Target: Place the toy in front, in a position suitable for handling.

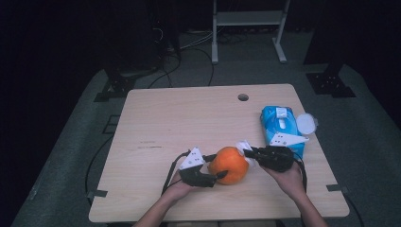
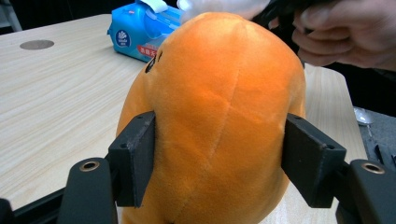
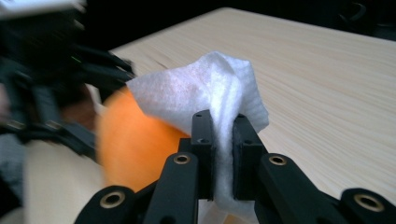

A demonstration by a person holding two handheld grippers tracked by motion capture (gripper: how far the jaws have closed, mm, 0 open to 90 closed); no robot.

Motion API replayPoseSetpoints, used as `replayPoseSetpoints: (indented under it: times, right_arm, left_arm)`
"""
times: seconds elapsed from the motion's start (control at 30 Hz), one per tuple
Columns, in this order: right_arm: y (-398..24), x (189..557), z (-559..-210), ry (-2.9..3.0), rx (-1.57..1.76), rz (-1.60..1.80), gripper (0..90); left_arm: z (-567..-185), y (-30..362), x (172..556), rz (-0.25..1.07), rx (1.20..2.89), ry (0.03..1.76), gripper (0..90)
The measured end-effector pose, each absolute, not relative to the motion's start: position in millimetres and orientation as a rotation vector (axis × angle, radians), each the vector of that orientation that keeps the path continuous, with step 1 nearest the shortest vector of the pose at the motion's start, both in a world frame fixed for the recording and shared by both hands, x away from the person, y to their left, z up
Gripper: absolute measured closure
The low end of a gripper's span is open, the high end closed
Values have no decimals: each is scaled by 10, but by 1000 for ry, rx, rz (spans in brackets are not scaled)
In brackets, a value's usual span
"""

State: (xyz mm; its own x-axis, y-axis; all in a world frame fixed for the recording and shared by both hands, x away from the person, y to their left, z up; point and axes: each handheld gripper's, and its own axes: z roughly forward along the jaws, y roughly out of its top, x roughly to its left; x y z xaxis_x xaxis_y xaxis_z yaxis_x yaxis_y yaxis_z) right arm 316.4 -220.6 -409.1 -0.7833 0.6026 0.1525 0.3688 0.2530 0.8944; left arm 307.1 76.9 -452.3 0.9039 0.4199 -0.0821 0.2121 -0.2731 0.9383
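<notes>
An orange plush toy (image 1: 229, 164) rests on the wooden table (image 1: 179, 123) near its front edge. My left gripper (image 1: 215, 176) is shut on the plush toy (image 2: 219, 116), its two black pads (image 2: 135, 154) pressing into the toy's sides. From the right comes my right gripper (image 1: 248, 152), shut on a white wipe (image 1: 244, 148). The wipe (image 3: 210, 93) is pinched between the jaws and lies against the top of the orange toy (image 3: 130, 140). In the left gripper view the wipe (image 2: 219, 7) sits on the toy's top, beside the hand holding the right gripper.
A blue pack of wet wipes (image 1: 280, 126) lies at the table's right side with its lid open, and a round white lid (image 1: 306, 124) sits beside it at the edge. A cable hole (image 1: 243, 97) is in the table's far side.
</notes>
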Motion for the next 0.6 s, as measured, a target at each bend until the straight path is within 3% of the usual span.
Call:
replayPoseSetpoints:
  times: [0.17,0.4,0.6]
  right_arm:
    - [-2197,3145,-4072,2304,902,1562,811]
    - [-1873,2938,-3874,2342,696,1626,811]
    - [-1850,2962,-3907,2340,699,1577,811]
  left_arm:
    - [-4526,769,3093,203,1850,486,320]
    - [-4513,710,3061,229,1860,471,317]
    - [-4494,724,3079,265,1861,462,152]
